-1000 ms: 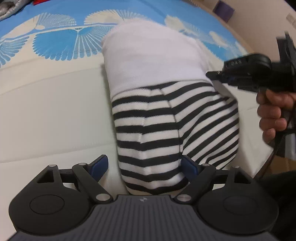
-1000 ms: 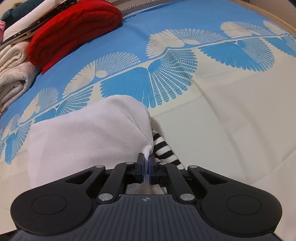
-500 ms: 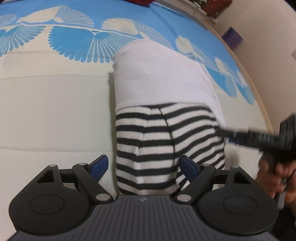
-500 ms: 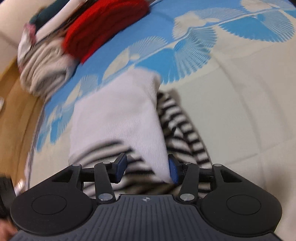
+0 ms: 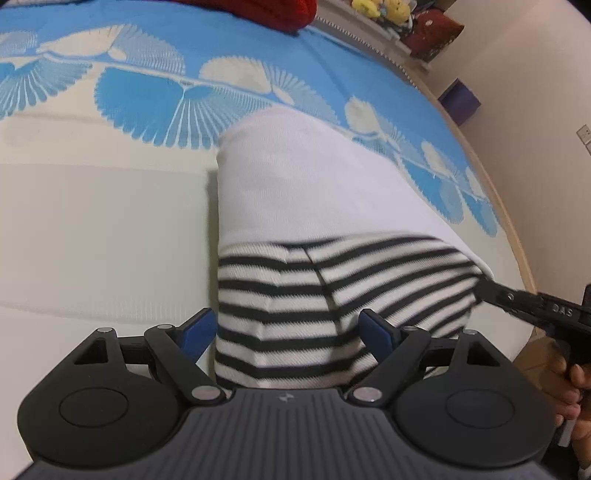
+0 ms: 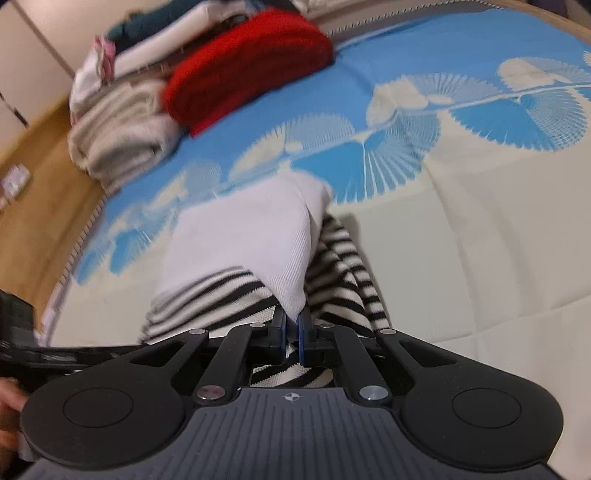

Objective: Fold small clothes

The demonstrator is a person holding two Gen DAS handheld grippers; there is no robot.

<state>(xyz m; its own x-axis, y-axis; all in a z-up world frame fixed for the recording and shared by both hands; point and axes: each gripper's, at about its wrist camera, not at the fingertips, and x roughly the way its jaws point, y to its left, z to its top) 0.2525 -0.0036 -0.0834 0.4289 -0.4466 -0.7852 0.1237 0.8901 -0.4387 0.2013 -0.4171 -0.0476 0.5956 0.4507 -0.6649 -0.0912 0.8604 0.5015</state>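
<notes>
From my left wrist camera, one garment (image 5: 314, 229) lies on the bedspread (image 5: 92, 229). It is white at its far half and black-and-white striped at its near half, with a seam running down the stripes. Its long axis runs from 6 to 12 o'clock, the white end pointing to 12. My left gripper (image 5: 288, 332) stands wide, its two blue pads on either side of the striped end, which lies between them. At 3 o'clock my right gripper (image 5: 517, 301) reaches in to the garment's right edge, with my hand behind it. At 12 o'clock lies a red knit (image 5: 273, 11).

From my right wrist camera, the same garment (image 6: 240, 243) is folded, a white flap lying over stripes, its length running from 6 towards 12 o'clock. My right gripper (image 6: 291, 330) is pinched narrow on the flap's near corner. At 11 o'clock one red knit (image 6: 247, 62) rests beside a pile of pale folded clothes (image 6: 118, 136). At 9 o'clock, blurred, part of my left gripper (image 6: 55, 356) shows.
</notes>
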